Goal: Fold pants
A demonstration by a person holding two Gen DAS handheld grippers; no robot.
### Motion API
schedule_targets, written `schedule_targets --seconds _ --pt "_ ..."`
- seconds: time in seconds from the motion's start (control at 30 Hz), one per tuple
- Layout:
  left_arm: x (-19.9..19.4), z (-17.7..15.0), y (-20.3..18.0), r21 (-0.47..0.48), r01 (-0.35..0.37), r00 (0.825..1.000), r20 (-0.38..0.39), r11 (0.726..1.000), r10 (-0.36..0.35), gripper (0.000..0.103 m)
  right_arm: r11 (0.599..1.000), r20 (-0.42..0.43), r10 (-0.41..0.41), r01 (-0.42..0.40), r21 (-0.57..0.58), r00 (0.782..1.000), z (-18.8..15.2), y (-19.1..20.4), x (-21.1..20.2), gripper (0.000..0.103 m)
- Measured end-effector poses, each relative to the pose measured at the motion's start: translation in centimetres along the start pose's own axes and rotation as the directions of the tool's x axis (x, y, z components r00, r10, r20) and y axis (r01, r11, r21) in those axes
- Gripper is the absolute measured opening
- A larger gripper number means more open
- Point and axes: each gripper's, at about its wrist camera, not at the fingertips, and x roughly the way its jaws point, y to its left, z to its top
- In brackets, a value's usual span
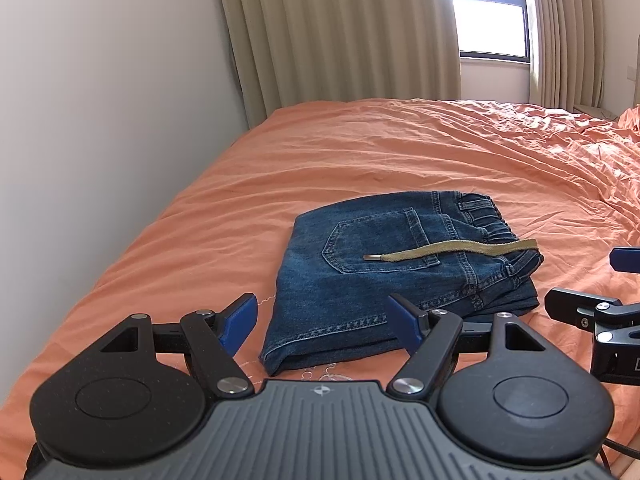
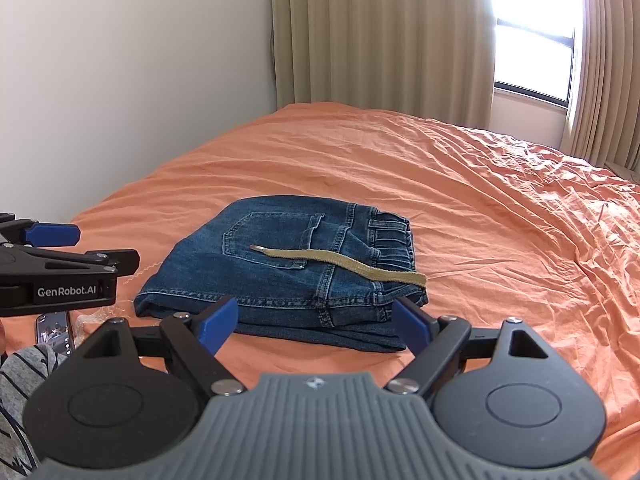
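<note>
Orange bed point(image 1: 400, 152) fills most of both views, w/ the denim pants point(image 1: 384, 280) lying mid-bed, already a compact multi-layer stack. Tan drawstring point(image 1: 452, 250) trails loose across the back pocket. Left gripper point(image 1: 326, 328) & right gripper point(image 2: 316, 326) hover just short of the near edge, both spread wide, holding nothing. Denim prob heavy-ish, soft but thick; pinch all layers at the folded edge, not the drawstring.

1. The folded jeans point(image 1: 396, 272) lie on the orange bedsheet point(image 1: 400, 148), back pocket up
2. A tan drawstring point(image 1: 452, 250) lies across the pocket, metal tip pointing toward 9 o'clock
3. The left gripper point(image 1: 322, 322) hovers at 6 o'clock, blue fingers spread wide and empty
4. The right gripper point(image 1: 592, 284) enters at 3 o'clock
</note>
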Motion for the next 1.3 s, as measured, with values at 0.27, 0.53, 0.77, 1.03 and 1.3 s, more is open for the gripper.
schedule_targets --seconds 0.27,0.53,0.77,1.03,1.3 --pt "-0.05 0.05 -0.06 0.004 0.002 1.0 -0.001 1.0 -0.002 0.086 1.0 0.0 0.001 -0.001 0.001 1.0 -0.02 0.04 0.01 0.08" --pt "-0.02 0.09 -0.05 0.009 0.003 1.0 0.0 1.0 -0.003 0.086 1.0 0.005 0.002 -0.002 0.005 1.0 0.02 0.05 -0.26 0.08" --pt "-0.04 0.08 -0.02 0.013 0.004 1.0 0.001 1.0 -0.004 0.086 1.0 0.004 0.001 -0.001 0.006 1.0 0.01 0.13 -0.29 0.08" --pt "-0.14 0.04 -0.07 0.023 0.007 1.0 0.005 1.0 -0.007 0.086 1.0 0.005 -0.003 0.003 0.009 1.0 0.02 0.16 -0.29 0.08" --pt "-0.16 0.22 0.01 0.027 0.013 1.0 0.012 1.0 -0.014 0.086 1.0 0.004 -0.007 0.007 0.012 1.0 -0.06 0.03 -0.45 0.08"
